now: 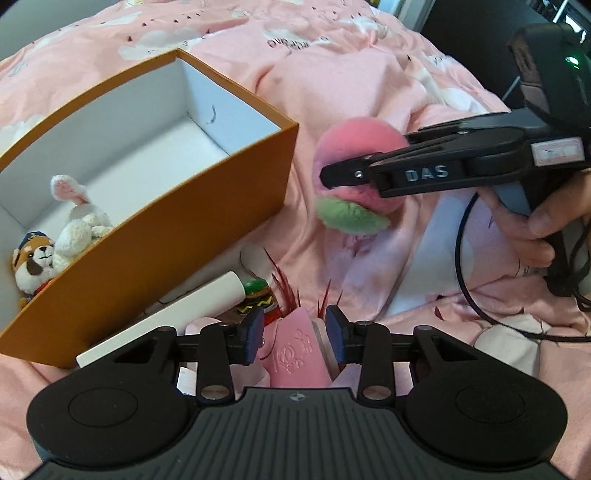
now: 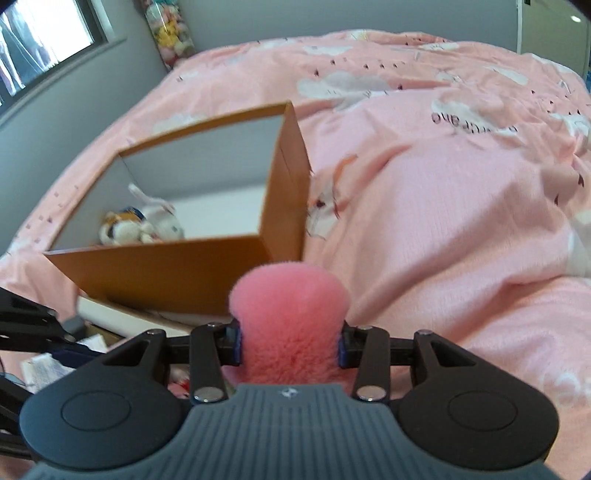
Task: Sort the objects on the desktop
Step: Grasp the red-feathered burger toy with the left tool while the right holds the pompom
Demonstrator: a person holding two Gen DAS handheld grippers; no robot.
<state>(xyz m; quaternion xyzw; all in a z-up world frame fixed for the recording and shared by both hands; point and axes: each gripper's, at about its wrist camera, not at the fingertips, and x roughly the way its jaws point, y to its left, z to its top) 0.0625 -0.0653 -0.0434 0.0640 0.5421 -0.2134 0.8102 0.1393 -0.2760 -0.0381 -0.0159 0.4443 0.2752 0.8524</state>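
An open orange box (image 1: 192, 195) with a white inside stands on the pink bed; it also shows in the right wrist view (image 2: 166, 269). A white rabbit plush (image 1: 83, 221) and a brown dog plush (image 1: 35, 258) lie in it. My right gripper (image 1: 332, 173) is shut on a fluffy pink peach plush (image 1: 354, 147) with a green leaf, held above the blanket right of the box; the plush fills its jaws in the right wrist view (image 2: 290, 317). My left gripper (image 1: 295, 328) is shut on a pink embossed object (image 1: 295, 350).
A white cylinder (image 1: 162, 317) and a small burger-like toy (image 1: 258, 295) lie by the box's near wall. A black cable (image 1: 461, 266) trails from the right gripper. The pink blanket (image 2: 443, 221) spreads to the right. A jar of toys (image 2: 170, 33) stands by the wall.
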